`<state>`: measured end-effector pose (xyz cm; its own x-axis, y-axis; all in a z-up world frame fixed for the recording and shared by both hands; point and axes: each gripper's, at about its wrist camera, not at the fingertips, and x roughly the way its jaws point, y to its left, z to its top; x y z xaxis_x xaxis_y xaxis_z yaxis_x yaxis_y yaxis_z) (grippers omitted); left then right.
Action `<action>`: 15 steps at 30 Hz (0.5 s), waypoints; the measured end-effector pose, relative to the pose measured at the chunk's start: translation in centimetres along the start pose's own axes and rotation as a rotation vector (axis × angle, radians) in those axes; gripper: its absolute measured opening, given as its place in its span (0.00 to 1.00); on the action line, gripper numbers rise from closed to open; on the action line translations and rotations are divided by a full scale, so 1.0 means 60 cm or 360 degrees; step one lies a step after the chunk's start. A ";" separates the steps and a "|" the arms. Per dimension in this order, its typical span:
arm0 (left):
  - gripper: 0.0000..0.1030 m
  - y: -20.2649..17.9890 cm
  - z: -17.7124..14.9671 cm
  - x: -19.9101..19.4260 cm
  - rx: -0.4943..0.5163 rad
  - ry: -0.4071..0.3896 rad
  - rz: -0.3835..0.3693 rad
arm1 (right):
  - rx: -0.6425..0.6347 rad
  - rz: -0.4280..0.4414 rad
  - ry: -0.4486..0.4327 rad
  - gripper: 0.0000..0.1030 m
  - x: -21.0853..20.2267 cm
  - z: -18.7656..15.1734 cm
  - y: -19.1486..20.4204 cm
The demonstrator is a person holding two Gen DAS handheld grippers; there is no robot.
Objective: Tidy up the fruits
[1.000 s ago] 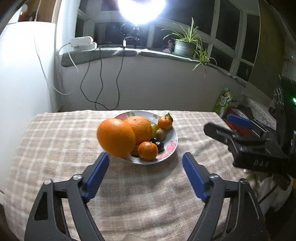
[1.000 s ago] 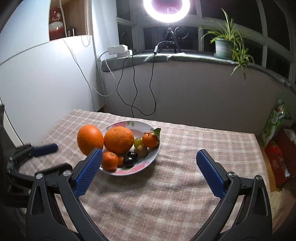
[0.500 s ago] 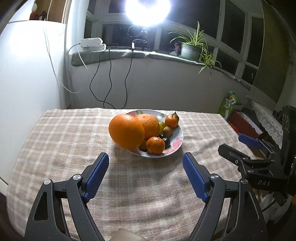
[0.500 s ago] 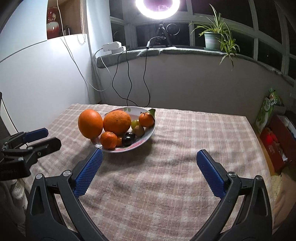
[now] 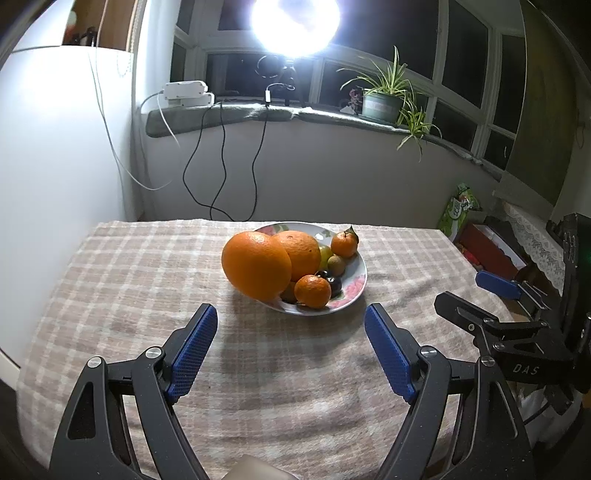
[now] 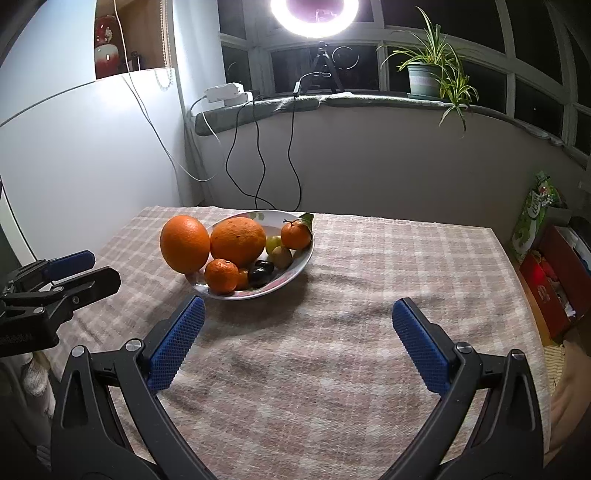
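A flowered white plate (image 5: 352, 286) (image 6: 295, 267) sits on the checked tablecloth, piled with fruit. A big orange (image 5: 256, 270) (image 6: 184, 244) leans on its left rim beside a second large orange (image 5: 301, 253) (image 6: 237, 242). Two mandarins (image 5: 312, 291) (image 6: 295, 234), a kiwi (image 6: 279, 256), a green fruit and dark plums lie with them. My left gripper (image 5: 290, 349) stands open over bare cloth short of the plate. My right gripper (image 6: 297, 341) is open too, nearer than the plate and to its right. Each gripper shows at the edge of the other's view (image 5: 491, 306) (image 6: 70, 273).
The table (image 6: 369, 332) meets a white wall on the left and a low grey wall behind. Cables hang from the sill, which carries a ring light (image 6: 314, 18) and a potted plant (image 6: 424, 77). Boxes and a green bag (image 6: 532, 221) sit on the floor at right.
Both grippers have drawn back from the plate, so the fruit looks smaller and farther. The big orange at the plate's left rim now rests lower against it. Both jaws have stayed wide.
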<state>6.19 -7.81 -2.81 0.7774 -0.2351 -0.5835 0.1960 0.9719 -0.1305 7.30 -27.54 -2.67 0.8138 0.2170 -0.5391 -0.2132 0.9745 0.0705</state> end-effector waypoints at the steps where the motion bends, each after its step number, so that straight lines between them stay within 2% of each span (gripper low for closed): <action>1: 0.80 0.000 0.000 -0.001 0.0002 -0.0002 0.0002 | 0.0000 0.0001 -0.0002 1.00 -0.001 0.000 0.001; 15: 0.80 -0.003 0.000 -0.004 0.0004 -0.0008 0.0012 | -0.0021 0.0012 -0.0007 1.00 -0.004 0.001 0.008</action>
<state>5.98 -7.95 -2.64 0.7818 -0.2280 -0.5803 0.1917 0.9736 -0.1242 7.06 -27.15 -2.46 0.8146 0.2247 -0.5347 -0.2266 0.9719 0.0633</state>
